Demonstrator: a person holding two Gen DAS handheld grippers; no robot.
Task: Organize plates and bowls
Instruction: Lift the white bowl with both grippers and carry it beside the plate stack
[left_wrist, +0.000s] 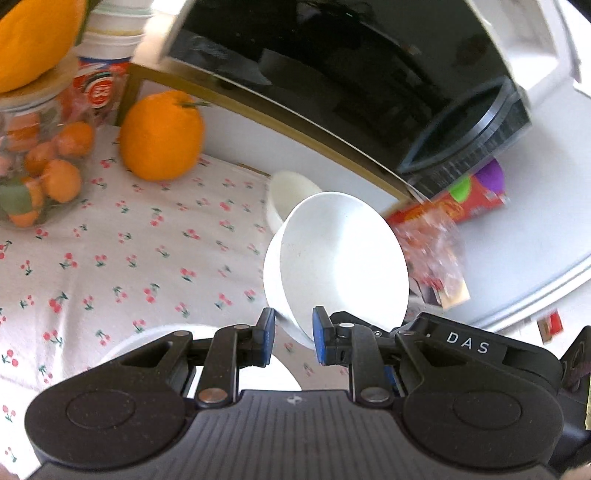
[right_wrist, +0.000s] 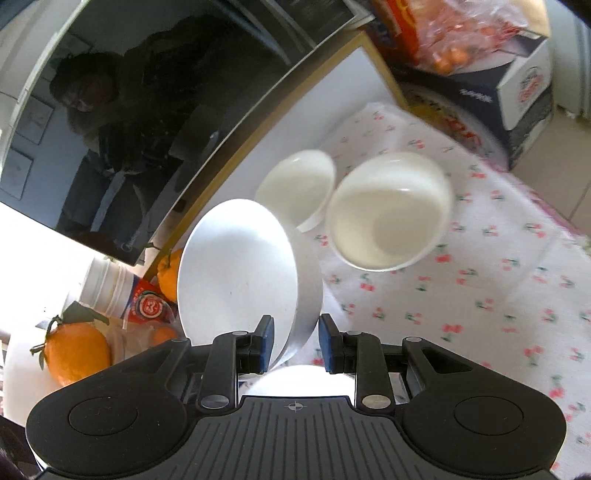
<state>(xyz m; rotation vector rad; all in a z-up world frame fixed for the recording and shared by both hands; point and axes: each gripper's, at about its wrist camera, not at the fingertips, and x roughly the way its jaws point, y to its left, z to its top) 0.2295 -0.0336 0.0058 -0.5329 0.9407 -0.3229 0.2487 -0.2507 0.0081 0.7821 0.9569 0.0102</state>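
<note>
My left gripper (left_wrist: 293, 341) is shut on the rim of a white bowl (left_wrist: 340, 258) and holds it tilted above the cherry-print tablecloth (left_wrist: 129, 251). A second white bowl (left_wrist: 286, 197) stands behind it. My right gripper (right_wrist: 295, 343) is shut on the rim of another white bowl (right_wrist: 240, 277), held tilted on edge. In the right wrist view a small white bowl (right_wrist: 297, 188) rests near the mirror, and a larger white bowl (right_wrist: 388, 214) shows blurred beside it. A white plate edge (left_wrist: 147, 339) lies under my left gripper; another white dish (right_wrist: 299, 380) shows under my right.
A large leaning mirror (left_wrist: 332, 81) stands at the back. A big orange (left_wrist: 162, 136), a jar of small oranges (left_wrist: 37, 166) and stacked cups (left_wrist: 107, 66) are at the left. Snack packets (left_wrist: 443, 229) and a box (right_wrist: 498, 85) lie at the right.
</note>
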